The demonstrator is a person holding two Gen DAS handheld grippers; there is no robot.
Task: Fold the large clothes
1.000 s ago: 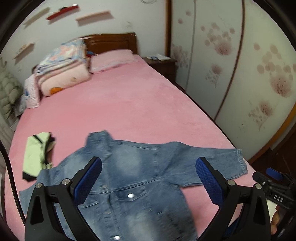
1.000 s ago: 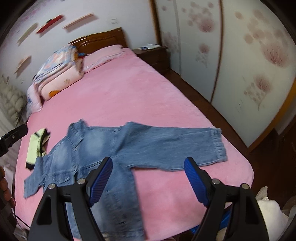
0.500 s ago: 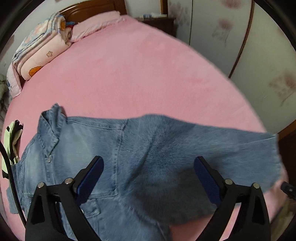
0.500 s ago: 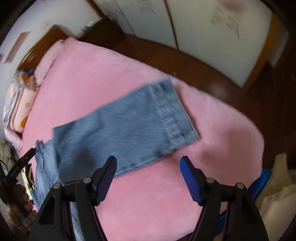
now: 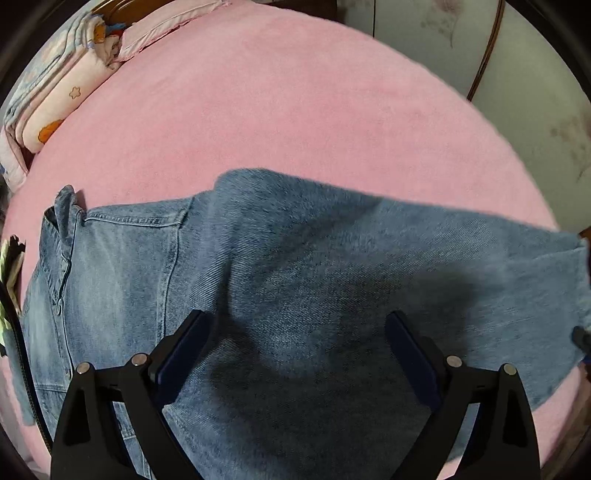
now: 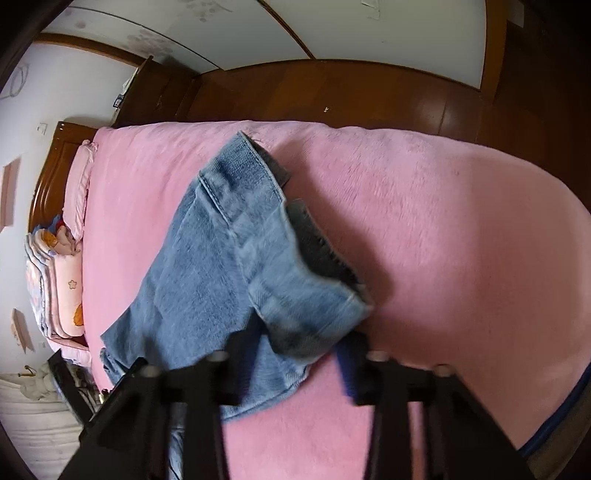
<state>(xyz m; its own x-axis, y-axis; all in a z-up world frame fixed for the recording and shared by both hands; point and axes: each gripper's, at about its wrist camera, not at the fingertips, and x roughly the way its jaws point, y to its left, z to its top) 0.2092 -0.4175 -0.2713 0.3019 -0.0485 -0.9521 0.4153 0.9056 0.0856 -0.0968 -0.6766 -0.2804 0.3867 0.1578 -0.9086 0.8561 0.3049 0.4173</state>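
A blue denim jacket lies spread on the pink bed, collar at the left, one sleeve stretching right. My left gripper is open, low over the jacket near the armpit of that sleeve. In the right wrist view the sleeve ends in a cuff that is lifted and bent over. My right gripper sits at the cuff with its jaws narrowed around the cloth; motion blur hides whether they press it.
Folded quilts and a pink pillow lie at the head of the bed. A green-white garment is at the left edge. Wooden floor and wardrobe doors border the bed's far side.
Both grippers have dropped down close to the jacket. The right gripper moved along to the sleeve's end, its jaws narrowed, and the cuff rose and bent over.
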